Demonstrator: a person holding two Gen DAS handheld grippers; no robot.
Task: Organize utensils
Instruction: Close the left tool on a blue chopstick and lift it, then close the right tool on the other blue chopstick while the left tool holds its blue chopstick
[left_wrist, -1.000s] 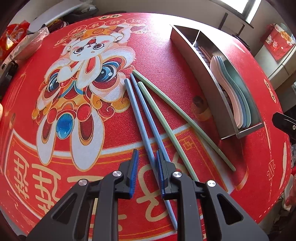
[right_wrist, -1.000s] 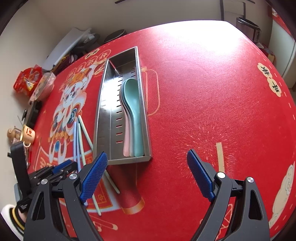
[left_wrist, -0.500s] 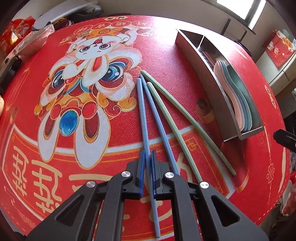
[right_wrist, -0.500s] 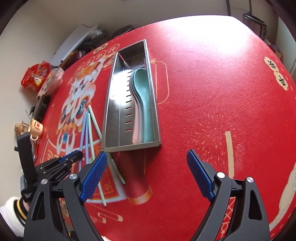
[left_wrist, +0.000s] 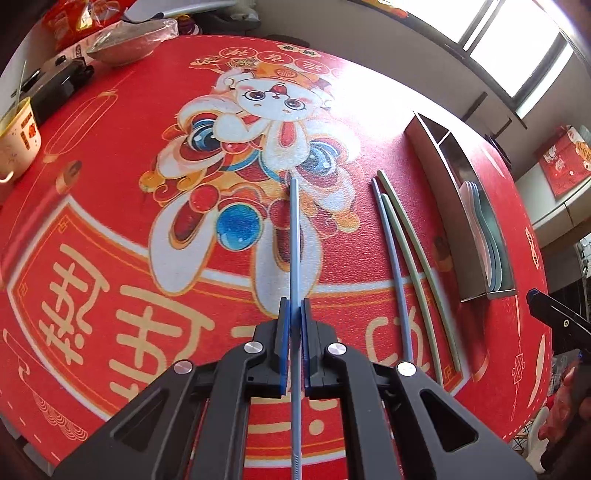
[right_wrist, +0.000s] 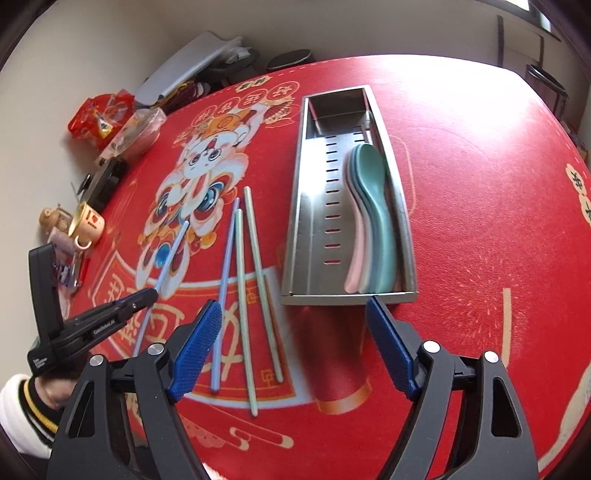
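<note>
My left gripper (left_wrist: 293, 314) is shut on a light blue chopstick (left_wrist: 294, 236), which points forward over the rabbit print and is held off the red mat. From the right wrist view, that left gripper (right_wrist: 147, 295) and its blue chopstick (right_wrist: 173, 247) are at the left. Another blue chopstick (right_wrist: 225, 280) and two green chopsticks (right_wrist: 242, 295) lie on the mat beside the steel tray (right_wrist: 306, 206). Pastel spoons (right_wrist: 373, 214) lie stacked in the tray's right compartment. My right gripper (right_wrist: 291, 303) hovers before the tray's near end, jaws closing with nothing between them.
A cup (right_wrist: 88, 225), a black device (right_wrist: 107, 181), snack bags (right_wrist: 99, 114) and a wrapped bowl (left_wrist: 125, 44) crowd the mat's left and far edge. A sleeve (right_wrist: 22, 413) is at the lower left. The right gripper's tip (left_wrist: 554, 314) reaches in near the tray.
My left gripper closed on one blue chopstick and carried it up and left, away from the other three. My right gripper shifted toward the tray's near end, its jaws a little narrower.
</note>
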